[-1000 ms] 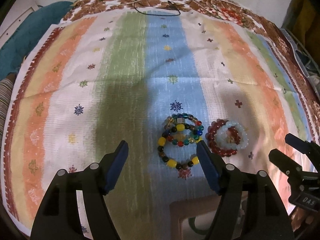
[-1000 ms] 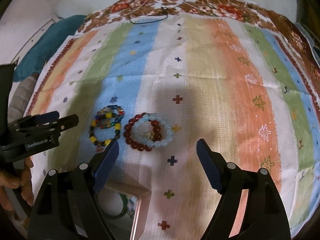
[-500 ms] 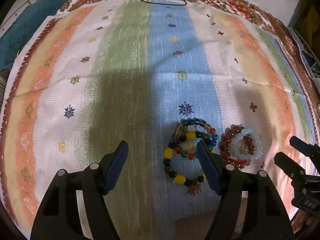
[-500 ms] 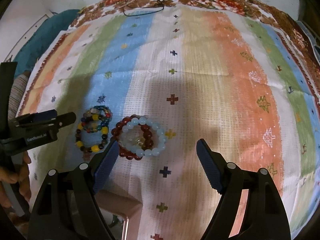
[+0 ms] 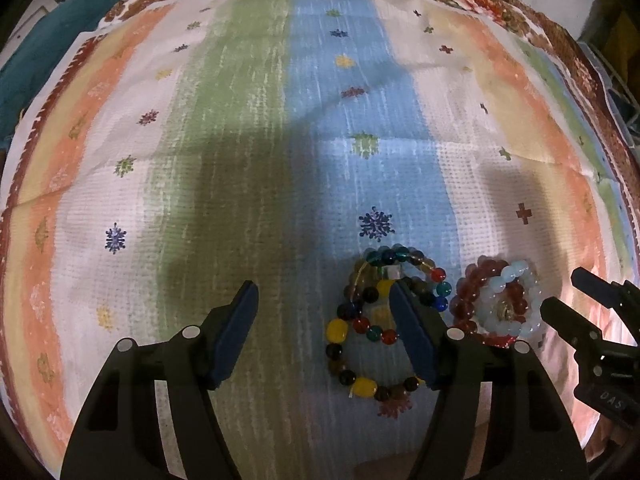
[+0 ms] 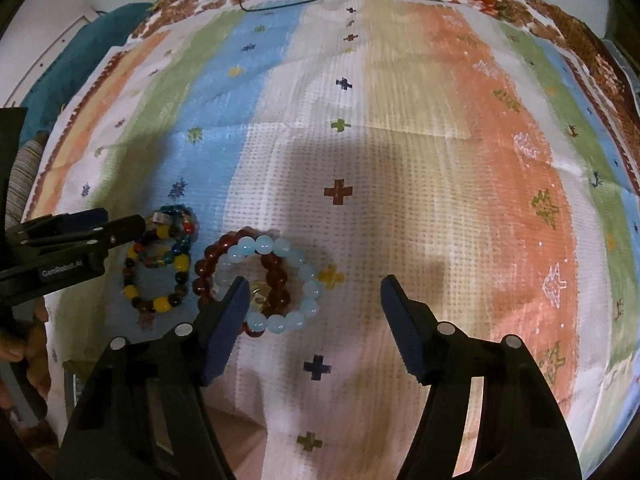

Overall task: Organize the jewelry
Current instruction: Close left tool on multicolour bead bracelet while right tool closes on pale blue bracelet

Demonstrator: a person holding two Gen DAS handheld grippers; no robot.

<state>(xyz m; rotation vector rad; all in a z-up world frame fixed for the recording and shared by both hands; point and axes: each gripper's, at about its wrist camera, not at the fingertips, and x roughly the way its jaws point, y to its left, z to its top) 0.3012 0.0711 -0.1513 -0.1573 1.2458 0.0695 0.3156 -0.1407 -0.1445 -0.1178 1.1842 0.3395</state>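
The left tongs [image 5: 324,330] are spread wide and hold nothing. They hang low over the striped cloth [image 5: 248,128], which seems to cover a worktop, though the surface under it is hidden. Taking the pile of coloured bead bracelets [image 5: 374,320] as the landmark: it lies on the blue stripe, slightly to the right of the middle of the left tongs, and the right finger [image 5: 410,340] of those tongs covers its right edge in the left wrist view. Whether the finger touches the beads I cannot tell.

Just beside the coloured pile, on its right, lies a red bracelet [image 6: 240,276] with a pale blue bracelet [image 6: 280,284] on top of it; the two rings overlap, and a small gold piece sits inside them.

The right tongs [image 6: 312,308] are also spread and empty. Their left finger [image 6: 226,326] stands over the near left part of the red and blue pair, so the right hand is nearer to that pair, the left hand to the coloured pile.

All bracelets lie flat as rings, so they have no real long axis or pointing direction. A grasp would probably have to pinch across the bead rim.
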